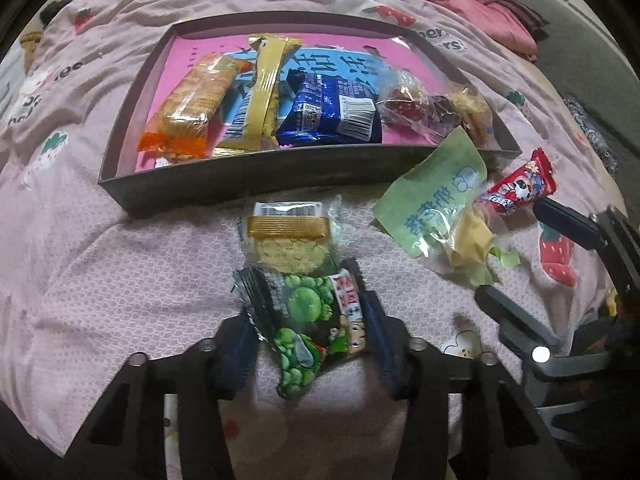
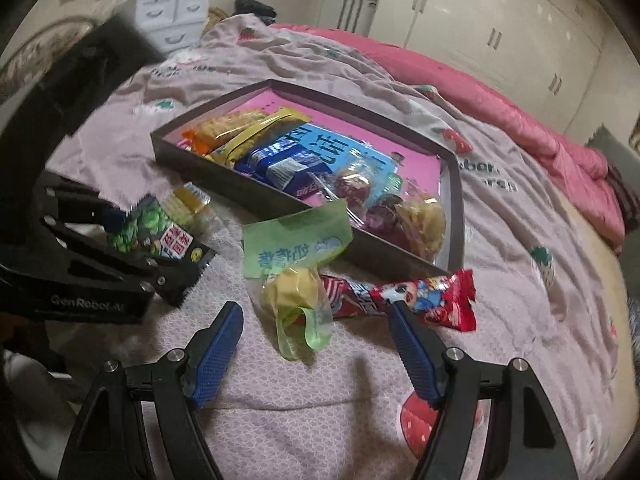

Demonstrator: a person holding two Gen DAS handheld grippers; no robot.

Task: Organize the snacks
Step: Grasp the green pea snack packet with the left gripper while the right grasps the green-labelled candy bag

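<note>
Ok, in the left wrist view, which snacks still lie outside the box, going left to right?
Green pea packet between the left gripper's fingers → pale green wrapped snack → red candy wrapper.

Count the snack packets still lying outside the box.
4: green pea packet between the left gripper fingers, cracker packet just beyond, pale green packet against the box, red packet beside it.

the green pea packet covers the near end of the clear cracker pack behind it. in the right wrist view the left gripper is motion-blurred and cut by the frame's left edge. print on the pale green bag is too smeared to read.
</note>
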